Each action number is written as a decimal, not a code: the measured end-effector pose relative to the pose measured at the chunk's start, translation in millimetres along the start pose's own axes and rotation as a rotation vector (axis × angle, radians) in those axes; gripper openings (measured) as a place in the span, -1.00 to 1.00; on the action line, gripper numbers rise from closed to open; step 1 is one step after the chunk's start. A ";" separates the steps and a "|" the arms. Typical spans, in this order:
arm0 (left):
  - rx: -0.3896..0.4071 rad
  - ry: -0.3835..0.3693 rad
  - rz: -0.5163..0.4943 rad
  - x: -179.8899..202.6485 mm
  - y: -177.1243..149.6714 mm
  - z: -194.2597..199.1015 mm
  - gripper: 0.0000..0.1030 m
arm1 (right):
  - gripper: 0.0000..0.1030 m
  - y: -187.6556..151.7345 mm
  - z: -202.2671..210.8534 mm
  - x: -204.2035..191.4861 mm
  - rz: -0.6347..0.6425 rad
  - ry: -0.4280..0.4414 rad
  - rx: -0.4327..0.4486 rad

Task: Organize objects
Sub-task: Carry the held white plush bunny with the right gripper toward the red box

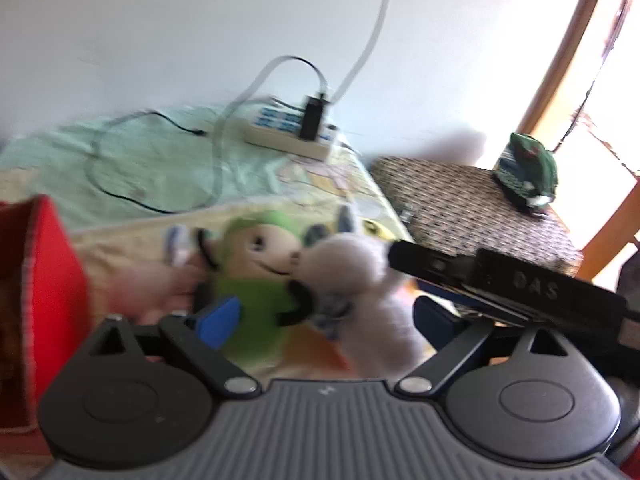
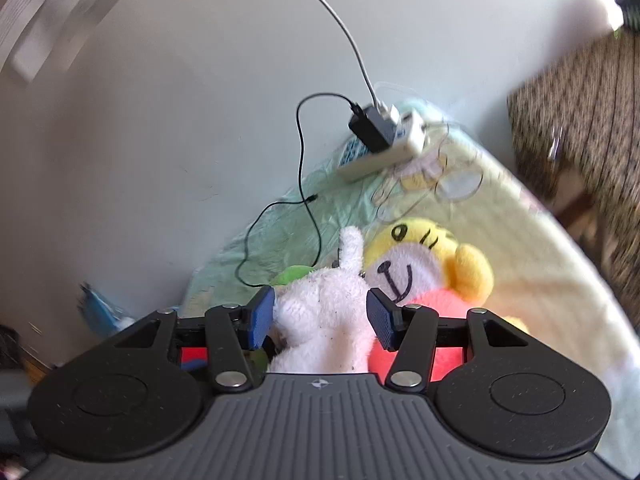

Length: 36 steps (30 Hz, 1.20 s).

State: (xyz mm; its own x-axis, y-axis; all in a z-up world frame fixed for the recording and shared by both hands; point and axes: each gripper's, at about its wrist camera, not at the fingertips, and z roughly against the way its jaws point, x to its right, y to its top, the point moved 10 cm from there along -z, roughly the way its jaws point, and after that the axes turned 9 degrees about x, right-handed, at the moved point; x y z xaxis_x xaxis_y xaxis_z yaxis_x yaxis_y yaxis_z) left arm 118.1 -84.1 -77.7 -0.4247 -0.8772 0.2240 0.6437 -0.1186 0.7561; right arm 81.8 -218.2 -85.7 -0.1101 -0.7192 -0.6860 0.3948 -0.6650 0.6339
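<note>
Right now the white plush toy (image 2: 324, 320) sits between the blue pads of my right gripper (image 2: 320, 320), which pinch its soft body so I can lift it clear of the yellow bear plush (image 2: 432, 264) it leans against on the bed (image 2: 540, 280). My left gripper (image 1: 324, 316) is spread wide and empty, hovering before the green plush doll (image 1: 256, 280), likely my next pick. A red fabric box (image 1: 52, 280) stands just left, probably where the toys belong.
</note>
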 end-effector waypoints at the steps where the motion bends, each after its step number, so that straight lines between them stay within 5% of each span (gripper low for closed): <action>1: -0.013 -0.031 0.011 4.5 -0.4 -6.8 0.67 | 0.07 1.4 -1.9 2.5 -0.031 0.009 -0.011; 7: -0.079 -0.096 0.057 15.8 -13.2 -37.2 0.47 | 0.10 -1.4 -17.0 0.3 -0.066 0.090 -0.117; 12: -0.086 -0.091 0.046 20.8 -13.5 -44.1 0.35 | 0.17 -8.1 -28.0 5.6 -0.042 0.065 -0.157; 16: -0.100 -0.093 0.013 33.2 -17.8 -45.0 0.21 | -0.05 -11.7 -32.0 11.5 -0.055 0.064 -0.175; 23: -0.051 -0.085 -0.050 43.8 -12.5 -32.1 0.20 | -0.21 -4.5 -19.7 11.0 -0.090 0.111 -0.134; 36: 0.099 -0.047 -0.160 59.7 4.3 16.3 0.21 | -0.21 4.9 11.8 -23.9 -0.096 0.225 -0.028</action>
State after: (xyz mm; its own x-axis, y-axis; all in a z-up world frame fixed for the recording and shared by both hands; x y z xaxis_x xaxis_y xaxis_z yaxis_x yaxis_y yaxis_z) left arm 85.1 -129.5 -51.1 -0.5474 -0.8279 0.1222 0.5006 -0.2069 0.8406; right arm 75.6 -206.7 -62.0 0.0568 -0.5881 -0.8068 0.4178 -0.7199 0.5543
